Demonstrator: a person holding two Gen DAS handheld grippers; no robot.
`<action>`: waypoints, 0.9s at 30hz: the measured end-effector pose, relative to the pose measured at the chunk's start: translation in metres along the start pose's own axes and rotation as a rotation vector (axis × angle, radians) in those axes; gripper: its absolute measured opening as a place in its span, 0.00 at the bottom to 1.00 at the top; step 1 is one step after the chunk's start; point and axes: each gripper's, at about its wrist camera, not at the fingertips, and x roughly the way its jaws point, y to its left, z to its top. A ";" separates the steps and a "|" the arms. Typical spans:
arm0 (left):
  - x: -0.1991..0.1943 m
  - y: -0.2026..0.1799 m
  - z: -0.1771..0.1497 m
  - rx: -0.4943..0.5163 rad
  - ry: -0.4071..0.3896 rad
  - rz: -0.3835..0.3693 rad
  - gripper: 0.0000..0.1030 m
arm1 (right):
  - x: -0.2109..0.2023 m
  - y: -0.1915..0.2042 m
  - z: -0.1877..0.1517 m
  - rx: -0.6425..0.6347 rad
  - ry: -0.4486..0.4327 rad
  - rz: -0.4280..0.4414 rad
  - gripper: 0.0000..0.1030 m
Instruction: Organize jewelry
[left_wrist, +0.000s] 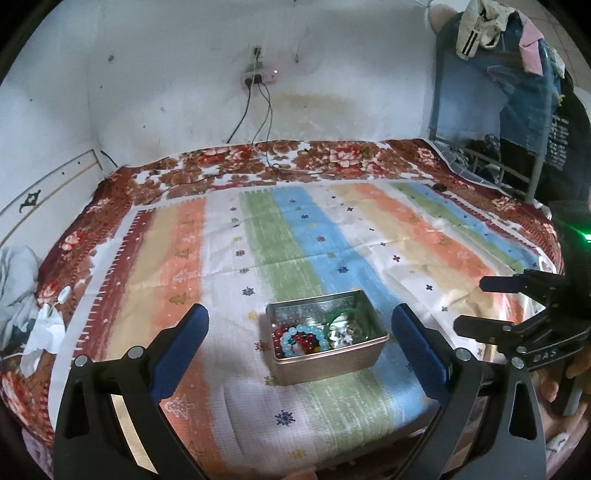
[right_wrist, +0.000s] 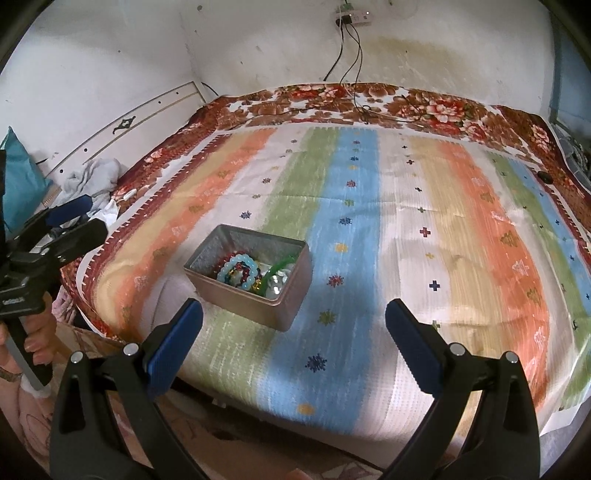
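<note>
An open metal tin (left_wrist: 328, 363) sits on the striped cloth near the bed's front edge. Inside lie a light blue bead bracelet (left_wrist: 291, 341), a dark red bead bracelet (left_wrist: 304, 338), a green bangle (left_wrist: 347, 321) and small shiny pieces. My left gripper (left_wrist: 299, 325) is open and empty, held just short of the tin. The tin also shows in the right wrist view (right_wrist: 258, 306), with the blue bracelet (right_wrist: 240, 273) and green bangle (right_wrist: 282, 266). My right gripper (right_wrist: 293, 317) is open and empty, to the tin's right and nearer the bed edge.
The striped cloth (right_wrist: 424, 221) covers a floral blanket (left_wrist: 258, 162). Cables (left_wrist: 258, 122) hang from a wall socket onto the bed. Crumpled white cloth (right_wrist: 92, 177) lies at the left edge. A clothes rack (left_wrist: 517, 92) stands at the far right. A small black object (right_wrist: 545, 177) lies far right.
</note>
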 end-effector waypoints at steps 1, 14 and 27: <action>0.000 0.000 0.000 0.002 -0.003 0.002 0.94 | 0.001 0.000 0.000 0.002 0.004 -0.002 0.95; -0.002 -0.001 -0.003 0.000 -0.027 0.029 0.94 | -0.008 -0.004 0.004 0.029 -0.060 -0.013 0.95; -0.003 -0.003 -0.004 0.001 -0.030 0.021 0.94 | -0.006 -0.002 0.003 0.017 -0.055 0.008 0.95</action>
